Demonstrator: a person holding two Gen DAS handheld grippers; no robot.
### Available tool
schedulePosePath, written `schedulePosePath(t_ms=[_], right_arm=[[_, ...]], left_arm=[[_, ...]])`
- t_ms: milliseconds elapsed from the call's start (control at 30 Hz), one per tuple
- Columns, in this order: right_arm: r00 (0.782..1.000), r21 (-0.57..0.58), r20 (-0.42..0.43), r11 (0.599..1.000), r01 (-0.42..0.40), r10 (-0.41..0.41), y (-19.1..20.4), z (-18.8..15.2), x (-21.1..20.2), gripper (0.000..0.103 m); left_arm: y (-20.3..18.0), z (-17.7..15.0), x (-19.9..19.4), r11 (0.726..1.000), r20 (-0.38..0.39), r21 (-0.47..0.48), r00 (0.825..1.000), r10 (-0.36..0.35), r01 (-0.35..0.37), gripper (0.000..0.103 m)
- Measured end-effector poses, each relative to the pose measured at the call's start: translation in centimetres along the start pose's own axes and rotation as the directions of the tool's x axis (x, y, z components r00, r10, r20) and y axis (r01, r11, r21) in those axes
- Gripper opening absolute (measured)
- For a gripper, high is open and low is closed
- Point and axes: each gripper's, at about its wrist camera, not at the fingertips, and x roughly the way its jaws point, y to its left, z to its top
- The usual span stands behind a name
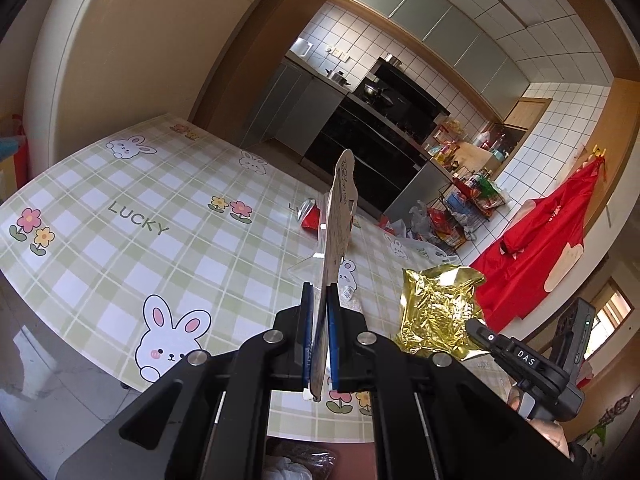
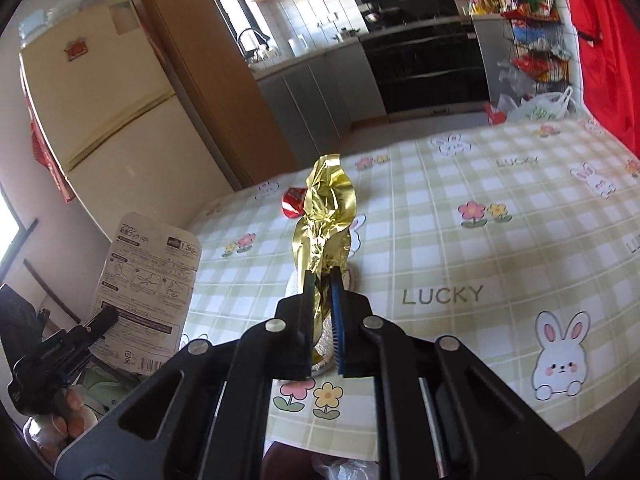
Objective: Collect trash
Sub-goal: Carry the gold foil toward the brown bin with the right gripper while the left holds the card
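Already both hands are loaded: the left hand-held gripper (image 1: pixel 320 304) clenches a printed card (image 1: pixel 338 216) edge-on, the right hand-held gripper (image 2: pixel 322 280) pinches gold foil (image 2: pixel 326 216), both above the desk (image 1: pixel 132 204). Slippery foil could slide free; a red wrapper (image 2: pixel 293 201) remains lying there.

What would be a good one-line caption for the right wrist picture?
Right gripper lifts a crumpled gold foil wrapper above the checked tablecloth; a red wrapper lies beyond.
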Motion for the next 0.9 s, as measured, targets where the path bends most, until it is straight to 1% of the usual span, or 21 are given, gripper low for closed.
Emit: schedulePosePath(t_ms=[233, 400, 467, 567, 667, 800, 900], right_arm=[[0.995, -0.059, 0.092, 0.998, -0.021, 0.026, 0.7, 0.3, -6.9, 0.011], [0.990, -0.083, 0.130, 0.996, -0.044, 0.054, 0.9, -0.8, -11.9, 0.011], [0.991, -0.090, 0.121, 0.994, -0.054, 0.065, 0.8, -1.5, -13.7, 0.011], [0.992, -0.099, 0.093, 0.992, -0.075, 0.084, 0.6, -2.6, -15.8, 0.011], [0.992, -0.128, 0.072, 0.988, -0.090, 0.100, 0.9, -4.0, -17.6, 0.011], [0.989, -0.146, 0.060, 0.982, -0.122, 0.132, 1.4, -5.2, -19.2, 0.011], [0.987, -0.165, 0.046, 0.976, -0.144, 0.153, 2.0, -5.7, -19.5, 0.011]], left_arm=[[-2.2, -0.2, -3.9, 0.999, 0.024, 0.032, 1.000, -0.014, 0.013, 0.007], [-3.8, -0.9, -6.4, 0.999, 0.027, 0.046, 0.999, -0.022, 0.021, 0.007], [-4.5, -1.1, -7.5, 0.998, 0.036, 0.059, 0.999, -0.016, 0.014, 0.007], [-5.7, -1.4, -9.3, 0.997, 0.039, 0.079, 0.999, -0.024, 0.021, 0.007], [-6.7, -1.7, -11.4, 0.994, 0.055, 0.110, 0.998, -0.025, 0.019, 0.007], [-7.2, -2.0, -13.1, 0.993, 0.068, 0.117, 0.998, -0.016, 0.008, 0.007], [-7.5, -2.3, -13.8, 0.993, 0.074, 0.121, 0.997, -0.013, 0.004, 0.007]])
